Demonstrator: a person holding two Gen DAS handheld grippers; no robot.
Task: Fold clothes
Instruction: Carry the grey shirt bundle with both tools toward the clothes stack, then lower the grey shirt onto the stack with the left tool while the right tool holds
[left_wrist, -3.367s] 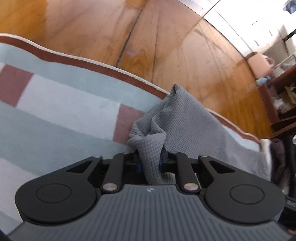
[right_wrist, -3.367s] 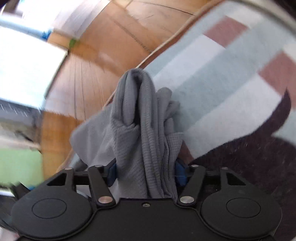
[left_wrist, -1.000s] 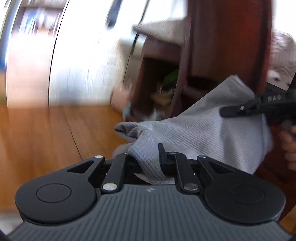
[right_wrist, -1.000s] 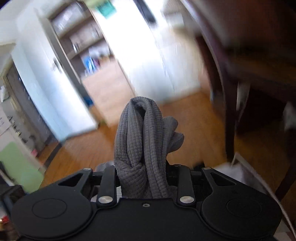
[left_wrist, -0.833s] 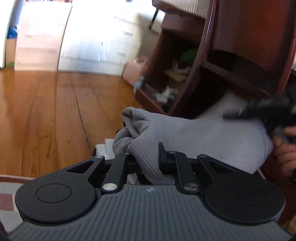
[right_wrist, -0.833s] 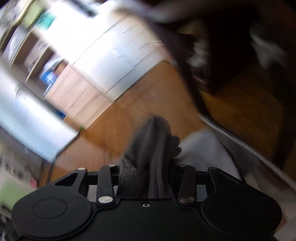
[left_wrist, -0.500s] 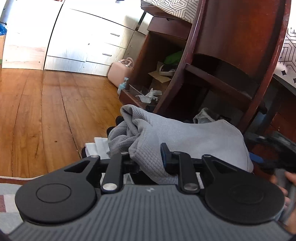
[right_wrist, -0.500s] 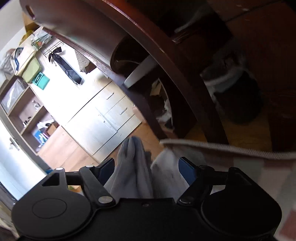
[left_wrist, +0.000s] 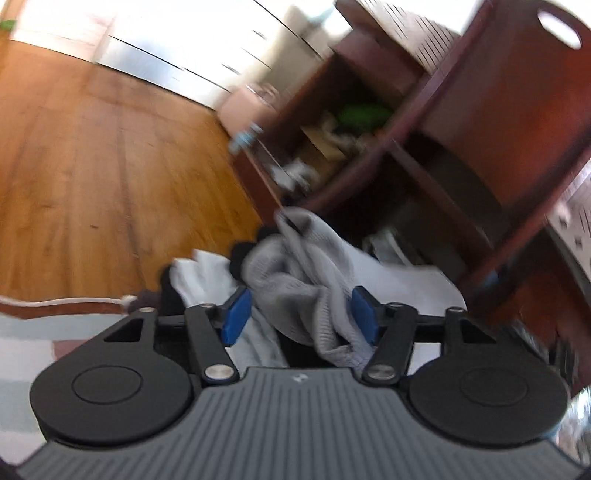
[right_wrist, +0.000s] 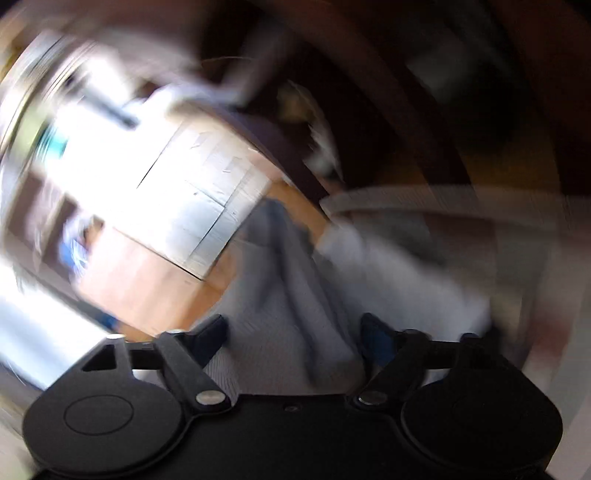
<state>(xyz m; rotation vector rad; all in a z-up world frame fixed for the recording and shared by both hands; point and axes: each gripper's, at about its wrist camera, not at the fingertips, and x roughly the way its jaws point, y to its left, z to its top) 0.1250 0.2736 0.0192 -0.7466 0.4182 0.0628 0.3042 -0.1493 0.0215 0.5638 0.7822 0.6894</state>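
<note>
A grey waffle-knit garment (left_wrist: 306, 273) lies bunched on a pile of clothes at the rug's far edge. My left gripper (left_wrist: 299, 314) stands open, its blue pads (left_wrist: 236, 310) spread on either side of the cloth, which sags loose between them. The right wrist view is heavily blurred. There the same grey garment (right_wrist: 291, 295) lies between the spread fingers of my right gripper (right_wrist: 295, 332), which is open too.
White clothes (left_wrist: 199, 273) and dark clothes (left_wrist: 243, 254) lie under and beside the grey one. A dark wooden chair (left_wrist: 509, 155) and a low shelf with clutter (left_wrist: 332, 129) stand just behind the pile. Wood floor (left_wrist: 92, 166) stretches to the left; the striped rug (left_wrist: 26, 332) is beneath me.
Both grippers carried the grey garment from the rug over to the pile by the chair, lowered it there, and have opened, letting it go.
</note>
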